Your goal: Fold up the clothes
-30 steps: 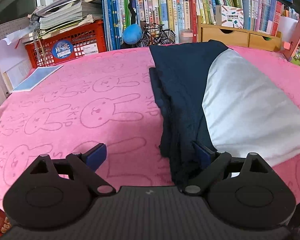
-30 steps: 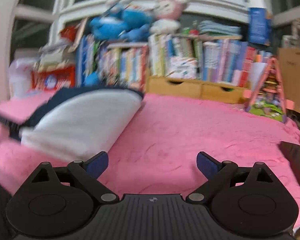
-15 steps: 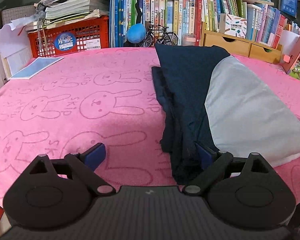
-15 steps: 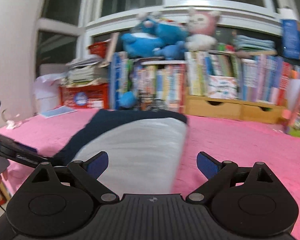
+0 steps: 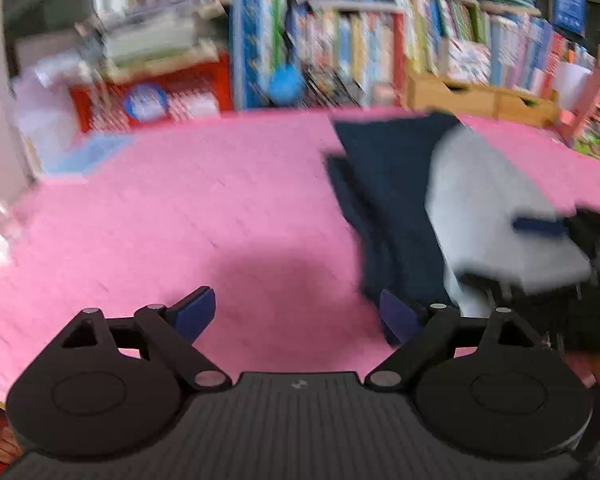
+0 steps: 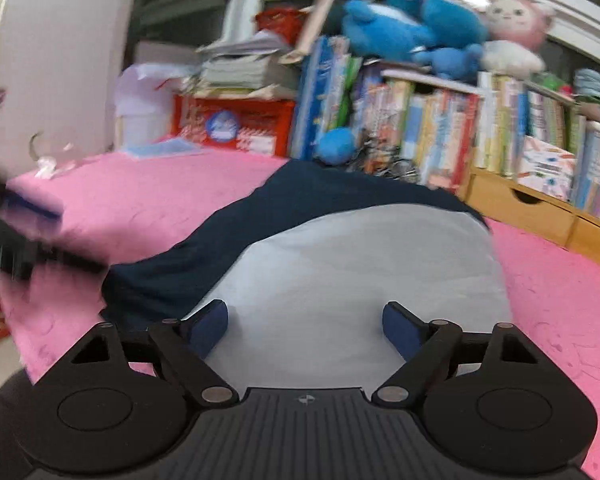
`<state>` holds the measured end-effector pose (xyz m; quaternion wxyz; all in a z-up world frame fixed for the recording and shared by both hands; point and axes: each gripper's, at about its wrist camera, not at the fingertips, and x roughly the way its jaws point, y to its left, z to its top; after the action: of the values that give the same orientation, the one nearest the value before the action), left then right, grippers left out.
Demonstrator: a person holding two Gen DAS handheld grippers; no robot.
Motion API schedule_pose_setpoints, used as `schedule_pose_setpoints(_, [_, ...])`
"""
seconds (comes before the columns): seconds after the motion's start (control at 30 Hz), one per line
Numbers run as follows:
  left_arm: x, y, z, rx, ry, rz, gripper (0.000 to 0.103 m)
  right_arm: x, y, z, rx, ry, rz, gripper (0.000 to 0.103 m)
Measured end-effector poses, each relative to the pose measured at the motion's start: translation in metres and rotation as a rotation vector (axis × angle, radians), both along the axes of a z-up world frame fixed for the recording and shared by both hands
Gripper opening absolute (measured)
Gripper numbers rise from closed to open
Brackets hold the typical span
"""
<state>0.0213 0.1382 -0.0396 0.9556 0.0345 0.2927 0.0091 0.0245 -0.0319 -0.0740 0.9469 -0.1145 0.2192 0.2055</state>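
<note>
- A folded garment (image 6: 364,276), navy with a pale grey panel on top, lies on the pink blanket (image 5: 204,216) that covers the table.
- My right gripper (image 6: 305,324) hovers over the grey panel, jaws spread wide, holding nothing.
- My left gripper (image 5: 296,316) is also spread wide and empty, its right finger just beside the navy edge.
- Behind stand crowded bookshelves (image 6: 440,128) and a red basket (image 6: 236,122); the left view is blurred.

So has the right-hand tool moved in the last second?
Yes. The right tool has swung left: the garment, earlier off to its left, now lies centred ahead, and the wooden drawers sit further right.
</note>
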Motion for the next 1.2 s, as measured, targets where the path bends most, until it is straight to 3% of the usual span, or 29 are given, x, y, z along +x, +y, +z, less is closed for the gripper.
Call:
schedule_pose_setpoints(0.2, [0.051,-0.023,0.04,0.015,-0.109,-0.074,0.09,0.001,0.0,-0.002,0.001,0.045,0.05,0.086])
schedule_pose_setpoints(0.37, [0.104,-0.085,0.024,0.112,-0.065,-0.157,0.09,0.0,-0.003,-0.001,0.013,0.058,0.06,0.087])
schedule_pose_setpoints(0.5, [0.134,-0.102,0.008,0.105,-0.026,-0.172,0.091,-0.001,-0.003,-0.001,0.015,0.055,0.062,0.088])
schedule_pose_setpoints(0.73, [0.182,-0.092,-0.017,0.233,0.012,-0.004,0.091,0.001,-0.004,-0.001,0.02,0.065,0.072,0.09])
schedule_pose_setpoints(0.93, [0.21,-0.079,-0.032,0.215,0.067,0.039,0.09,0.0,-0.004,-0.001,0.025,0.07,0.08,0.091])
schedule_pose_setpoints(1.1, [0.218,-0.067,-0.034,0.147,0.08,0.038,0.09,0.002,-0.003,-0.001,0.027,0.079,0.09,0.094])
schedule_pose_setpoints(1.2, [0.223,-0.052,-0.028,0.057,0.129,0.025,0.09,0.005,-0.006,0.0,0.049,0.092,0.109,0.097])
